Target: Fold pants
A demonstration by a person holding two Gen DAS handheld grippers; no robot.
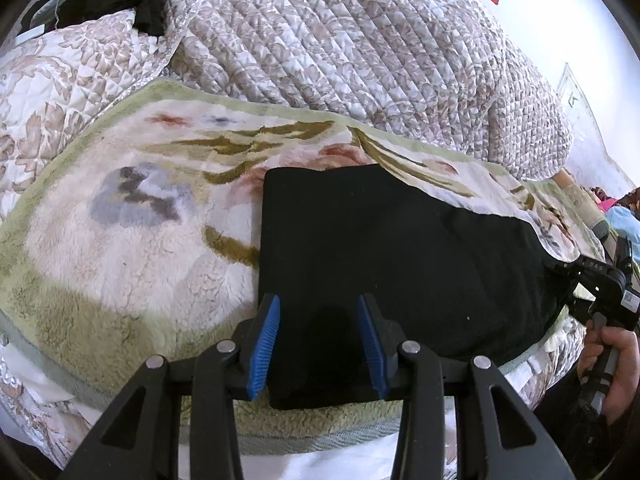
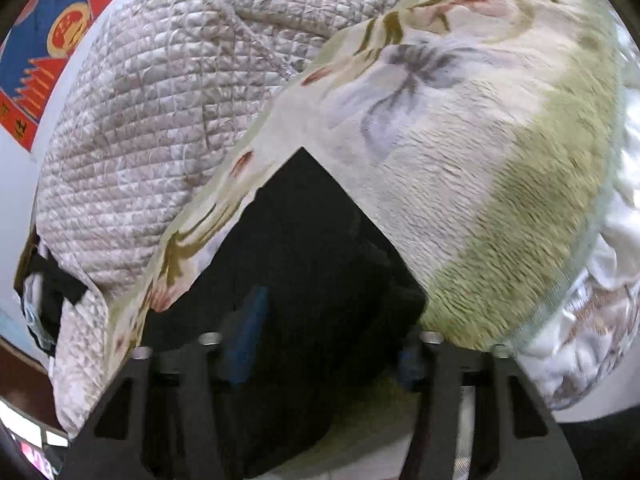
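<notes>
Black folded pants on the fleece blanket, between my fingers

The black fabric pants (image 1: pixel 400 256) lie flat on a cream-and-green floral fleece blanket (image 1: pixel 120 264), a grey quilted bedspread (image 1: pixel 340 40) heaped beyond them. My left gripper (image 1: pixel 320 308) straddles their near edge — blue ribbed fingers (image 1: pixel 266 344) parted, fabric between but not pinched. My right gripper (image 2: pixel 324 320) is blurred over the same dark cloth; whether those fingers grip it I cannot tell.
</notes>
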